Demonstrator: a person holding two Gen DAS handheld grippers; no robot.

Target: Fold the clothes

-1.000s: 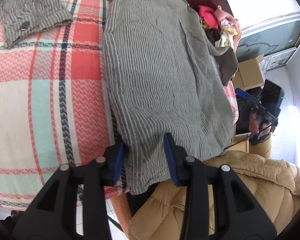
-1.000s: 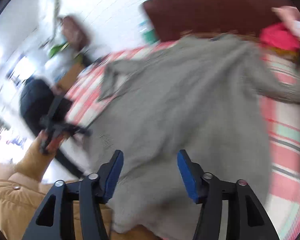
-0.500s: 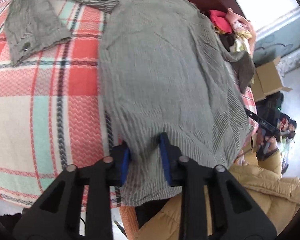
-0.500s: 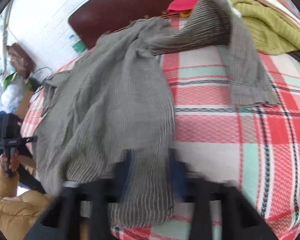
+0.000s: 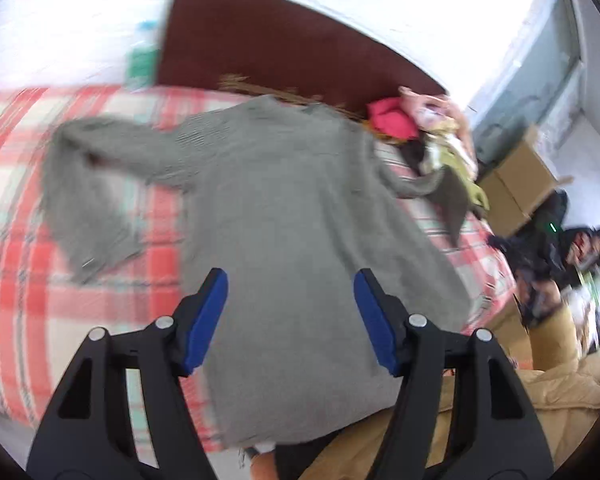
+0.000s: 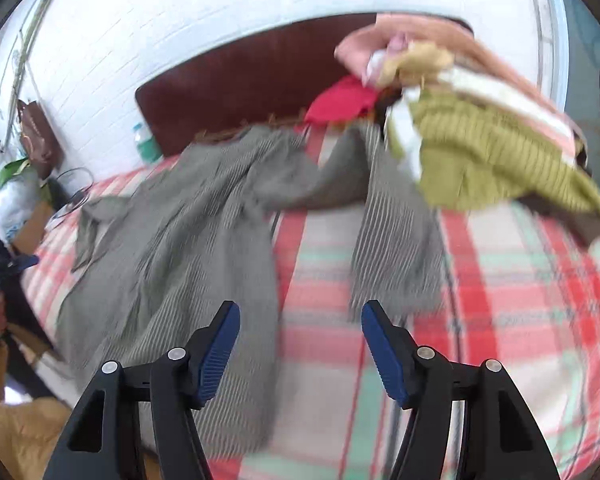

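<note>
Grey striped cloth covers much of the bed: the shirt (image 5: 292, 216) lies spread flat on the plaid blanket (image 5: 16, 280), its hem hanging over the near edge and its collar end up by the dark red headboard (image 5: 284, 48). One sleeve (image 5: 88, 200) bends out and down on the blanket to the left in the left wrist view; the other sleeve (image 6: 392, 232) shows in the right wrist view, running from the shoulder under the pile of clothes (image 6: 480, 132) and then down over the plaid. The left gripper (image 5: 290, 316) hangs above the lower part of the shirt with its jaws standing well apart; they have just been opening, and nothing is pinched between the blue pads (image 5: 206, 320), the cloth lying below them. The right gripper (image 6: 300, 352) is likewise spread wide, its jaws having just opened, empty, over the bare strip of blanket between the shirt's body and that sleeve, with the shirt's edge just under its left finger. The pile, with a red piece (image 6: 340, 104) and an olive knit (image 6: 492, 160), sits at the head of the bed on the right. A tan jacket (image 5: 560, 408) shows at the bed's near edge. Both views are blurred, so fine detail of the fabric cannot be told.
</note>
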